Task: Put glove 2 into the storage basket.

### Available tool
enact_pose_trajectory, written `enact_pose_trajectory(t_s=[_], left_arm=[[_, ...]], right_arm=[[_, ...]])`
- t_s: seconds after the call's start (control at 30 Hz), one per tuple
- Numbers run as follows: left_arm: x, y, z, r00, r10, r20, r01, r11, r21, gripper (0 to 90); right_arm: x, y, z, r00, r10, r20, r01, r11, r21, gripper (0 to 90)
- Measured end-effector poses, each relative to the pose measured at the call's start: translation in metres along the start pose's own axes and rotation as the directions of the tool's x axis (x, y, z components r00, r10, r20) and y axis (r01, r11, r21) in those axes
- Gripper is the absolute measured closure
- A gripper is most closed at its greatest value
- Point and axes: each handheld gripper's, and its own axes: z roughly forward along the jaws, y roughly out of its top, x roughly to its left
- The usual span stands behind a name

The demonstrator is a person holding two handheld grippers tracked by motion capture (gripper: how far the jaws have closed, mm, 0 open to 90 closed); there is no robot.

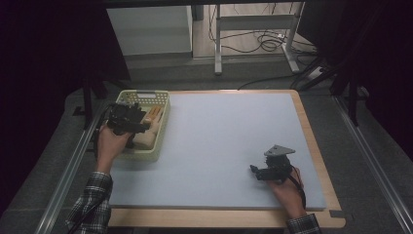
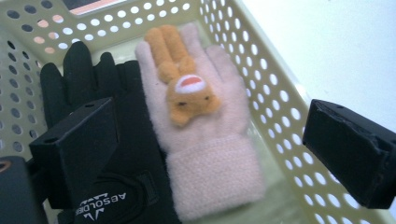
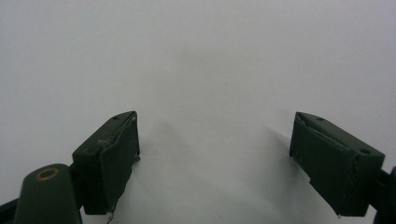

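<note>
The left tongs [image 2: 210, 149] hang spread wide over the pink glove [image 2: 205, 154], which lies in the basket [image 2: 280, 93] beside a black glove [image 2: 93, 93]. They might pinch both gloves together. The right tongs [image 3: 215, 163] rest spread on the table [image 1: 219, 146].

Basket [image 1: 158, 127] at the worktop's [image 1: 229, 141] left edge; two gloves side by side inside, fleece glove [image 2: 205, 140] right of sports glove [image 2: 126, 154].
</note>
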Motion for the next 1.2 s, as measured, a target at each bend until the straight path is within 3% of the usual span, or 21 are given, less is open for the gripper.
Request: enact_pose_trajectory(t_s=[1.2], left_arm=[[-0.031, -0.016, -0.019, 0.9938, 0.08, 0.077, -0.075, 0.9949, -0.068, 4.1]], right_arm=[[0.0, 0.0, 0.0, 1.0, 0.0, 0.001, 0.0, 1.0, 0.002, 15.6]])
